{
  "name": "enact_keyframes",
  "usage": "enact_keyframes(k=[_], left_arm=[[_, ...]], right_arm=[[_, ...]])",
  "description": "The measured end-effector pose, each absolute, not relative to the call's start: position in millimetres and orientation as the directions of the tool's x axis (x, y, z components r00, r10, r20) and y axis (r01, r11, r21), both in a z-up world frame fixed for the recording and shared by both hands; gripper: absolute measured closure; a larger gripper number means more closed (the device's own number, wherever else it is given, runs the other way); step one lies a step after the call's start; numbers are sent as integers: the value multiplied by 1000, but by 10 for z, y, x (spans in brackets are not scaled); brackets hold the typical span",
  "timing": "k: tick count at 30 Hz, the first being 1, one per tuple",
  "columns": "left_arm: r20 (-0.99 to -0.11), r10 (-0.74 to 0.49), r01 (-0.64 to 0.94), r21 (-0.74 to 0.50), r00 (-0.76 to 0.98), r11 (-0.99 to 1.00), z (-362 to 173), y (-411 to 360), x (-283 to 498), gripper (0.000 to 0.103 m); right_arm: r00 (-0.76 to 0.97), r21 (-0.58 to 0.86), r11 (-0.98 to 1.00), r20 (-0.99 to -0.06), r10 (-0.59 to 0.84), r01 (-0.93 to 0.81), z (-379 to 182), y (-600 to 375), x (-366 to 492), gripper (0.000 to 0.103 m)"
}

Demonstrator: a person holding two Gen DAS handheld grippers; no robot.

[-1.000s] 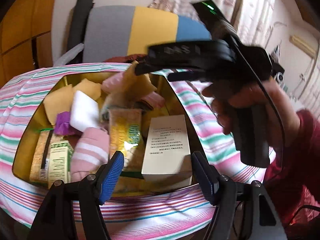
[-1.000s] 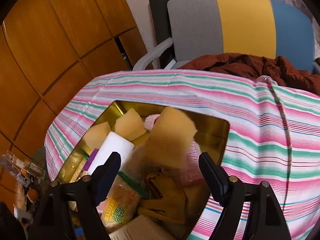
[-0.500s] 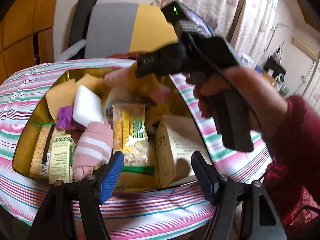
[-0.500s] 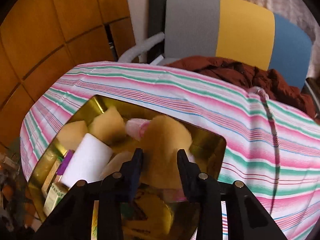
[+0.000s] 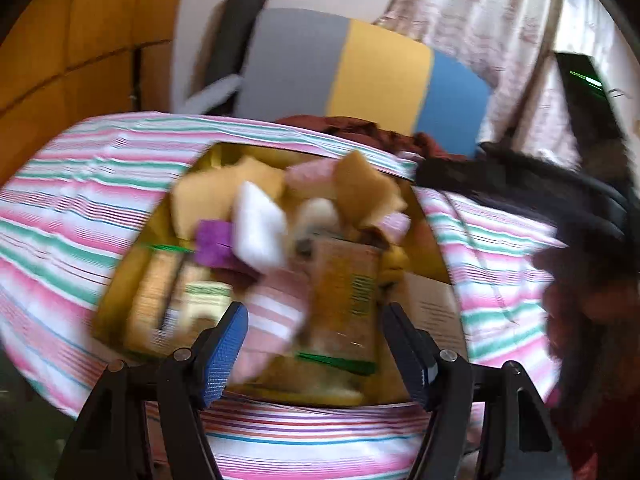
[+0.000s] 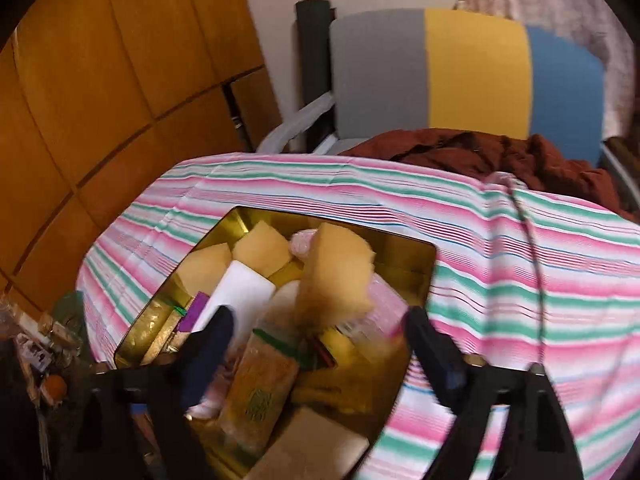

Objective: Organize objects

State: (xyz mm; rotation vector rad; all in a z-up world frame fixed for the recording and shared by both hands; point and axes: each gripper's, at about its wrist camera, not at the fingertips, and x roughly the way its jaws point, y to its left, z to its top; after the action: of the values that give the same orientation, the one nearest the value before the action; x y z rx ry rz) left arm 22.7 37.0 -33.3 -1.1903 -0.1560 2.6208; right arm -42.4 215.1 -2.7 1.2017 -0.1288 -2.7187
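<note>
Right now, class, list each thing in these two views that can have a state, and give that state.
Gold tin: lid off, crowded with items.
Tan sponge: propped upright on the pile, not gripped.
White sponge: lying flat in the tin.
Snack packet: sealed, lying flat.
Cardboard box: closed.
Right tongs: just opened, empty.
Left tongs: open, empty.

I was working in what looked like a lived-in room of a home: a striped tablecloth [image 6: 500, 240] covered the table, a chair with a grey, yellow and blue back [image 6: 460, 72] stood behind it with a dark red garment [image 6: 500, 152] heaped on it, beside patterned curtains [image 5: 480, 20] and wood-panelled cabinet doors [image 6: 100, 100].
</note>
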Motion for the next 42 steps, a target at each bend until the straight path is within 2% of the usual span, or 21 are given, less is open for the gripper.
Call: enact_keyframes(k=[7, 10, 23, 29, 40, 41, 42], left_arm=[[-715, 111, -60, -96, -690, -994, -98, 206, 211, 32], [-725, 62, -23, -64, -686, -998, -85, 157, 143, 32], [-722, -16, 37, -13, -692, -999, 42, 92, 193, 32], [-754, -4, 28, -20, -657, -999, 21, 96, 159, 32], [-777, -19, 40, -8, -629, -999, 0, 130, 113, 34], [-777, -23, 42, -4, -630, -999, 0, 135, 114, 34], [-772, -28, 46, -2, -634, -999, 3, 138, 120, 39]], right_arm=[[-644, 53, -998, -763, -59, 29, 44, 2054, -189, 0], [-628, 49, -999, -777, -50, 19, 16, 2017, -141, 0], [-595, -25, -998, -802, 57, -62, 4, 1878, -64, 0], [-555, 22, -997, -832, 20, -69, -37, 1866, -96, 0], [-561, -1, -998, -827, 33, -57, -50, 1824, -99, 0], [-561, -2, -998, -827, 33, -57, -52, 1823, -100, 0], [-560, -3, -998, -828, 35, -58, -55, 1824, -102, 0]])
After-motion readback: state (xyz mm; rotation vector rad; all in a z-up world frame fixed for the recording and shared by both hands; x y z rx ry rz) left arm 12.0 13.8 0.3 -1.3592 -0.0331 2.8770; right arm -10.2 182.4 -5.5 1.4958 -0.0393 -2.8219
